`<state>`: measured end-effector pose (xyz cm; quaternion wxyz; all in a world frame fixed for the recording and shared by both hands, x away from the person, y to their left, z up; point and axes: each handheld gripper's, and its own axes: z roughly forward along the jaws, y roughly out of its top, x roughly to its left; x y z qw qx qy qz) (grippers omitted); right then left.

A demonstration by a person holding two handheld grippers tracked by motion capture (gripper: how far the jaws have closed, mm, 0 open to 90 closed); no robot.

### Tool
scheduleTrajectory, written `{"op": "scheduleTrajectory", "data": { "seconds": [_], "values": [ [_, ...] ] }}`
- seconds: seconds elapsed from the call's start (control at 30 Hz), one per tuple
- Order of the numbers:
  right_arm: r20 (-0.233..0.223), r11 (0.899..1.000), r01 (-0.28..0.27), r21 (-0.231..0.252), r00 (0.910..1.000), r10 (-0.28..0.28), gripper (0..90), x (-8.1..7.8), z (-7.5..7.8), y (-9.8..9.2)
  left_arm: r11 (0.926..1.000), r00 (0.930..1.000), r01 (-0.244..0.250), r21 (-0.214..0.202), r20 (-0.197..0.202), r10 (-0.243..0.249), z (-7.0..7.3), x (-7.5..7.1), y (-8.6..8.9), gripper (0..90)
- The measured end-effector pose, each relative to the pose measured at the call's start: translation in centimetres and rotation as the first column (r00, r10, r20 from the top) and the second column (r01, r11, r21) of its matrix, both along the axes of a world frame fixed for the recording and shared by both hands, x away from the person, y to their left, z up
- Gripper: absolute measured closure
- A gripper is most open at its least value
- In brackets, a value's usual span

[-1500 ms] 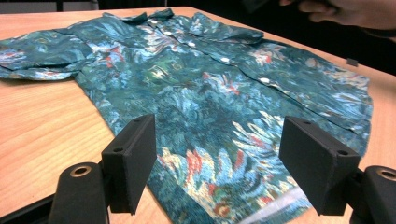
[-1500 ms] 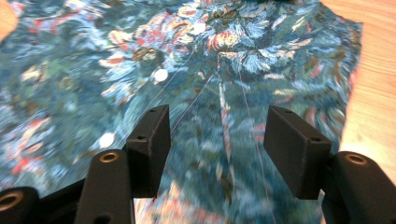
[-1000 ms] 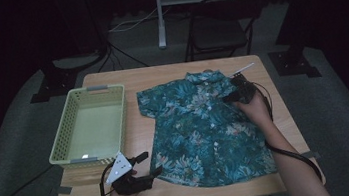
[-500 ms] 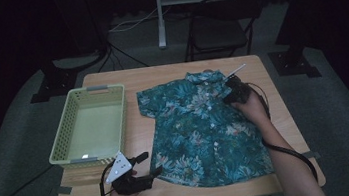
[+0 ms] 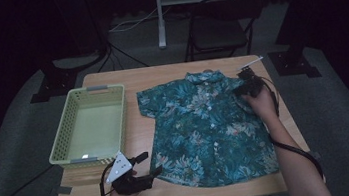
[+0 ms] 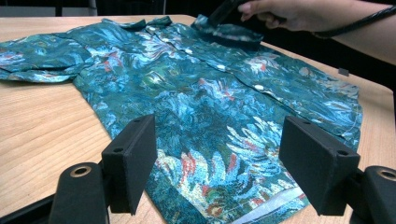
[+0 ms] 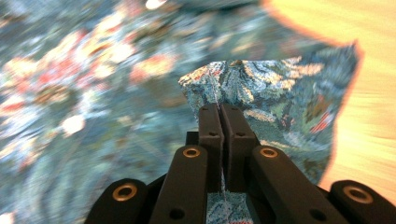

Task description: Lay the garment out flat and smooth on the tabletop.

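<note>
Two tongs are on this job, and they stand very differently. My right gripper (image 7: 219,109) has just been closing, and its jaws now pinch a fold of the shirt's (image 5: 206,124) right sleeve (image 7: 280,93), cloth running between the pads. In the high view that sleeve sits at the right of the frame, just below the collar, while the shirt lies flat and buttoned across the middle of the table (image 5: 159,74). My left gripper (image 6: 219,158) waits with jaws apart at the bottom hem, lower centre of the high view, gripping nothing. To fold well, I judge I should lift the sleeve only a little and carry it across the shirt front. A high pull could drag the whole shirt askew. The green basket (image 5: 86,91) stands apart at the left.
</note>
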<state>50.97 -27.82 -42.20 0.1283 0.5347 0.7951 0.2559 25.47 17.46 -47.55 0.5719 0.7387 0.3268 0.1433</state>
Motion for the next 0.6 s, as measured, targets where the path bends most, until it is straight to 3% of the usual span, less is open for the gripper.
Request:
{"op": "scheduleTrajectory", "data": {
  "seconds": [0.1,0.23,0.33,0.37,0.43,0.5,0.6],
  "values": [
    [0.032,0.996,0.073,-0.043,0.9969,-0.072,87.9,0.1,0.9,-1.6,1.0000,1.0000,-0.003,0.000,-0.001,0.003,0.0,0.0,0.0,28.7],
    [0.048,0.984,0.159,-0.074,0.9866,-0.156,87.8,0.3,1.6,-3.4,0.9999,0.9999,-0.013,-0.001,-0.010,0.013,0.0,0.1,0.0,28.7],
    [0.059,0.961,0.230,-0.155,0.9729,-0.223,87.3,0.6,1.7,-4.4,0.9998,0.9996,-0.018,-0.012,-0.020,0.018,0.0,0.2,0.2,28.7],
    [0.059,0.954,0.250,-0.164,0.9680,-0.244,84.7,0.7,1.7,-4.7,0.9997,0.9996,-0.020,-0.011,-0.019,0.020,0.0,0.1,0.1,28.7],
    [0.070,0.934,0.311,-0.175,0.9504,-0.303,69.5,0.8,1.6,-5.5,0.9998,0.9997,-0.018,-0.007,-0.016,0.018,0.0,0.1,0.1,28.7],
    [0.081,0.916,0.361,-0.175,0.9327,-0.352,65.9,0.7,1.3,-6.3,0.9998,0.9997,-0.018,-0.006,-0.016,0.017,0.0,0.1,0.1,28.7],
    [0.066,0.909,0.382,-0.167,0.9242,-0.376,54.8,0.4,0.7,-7.2,0.9998,0.9997,-0.017,-0.010,-0.016,0.017,0.0,0.1,0.1,28.7]
  ]
}}
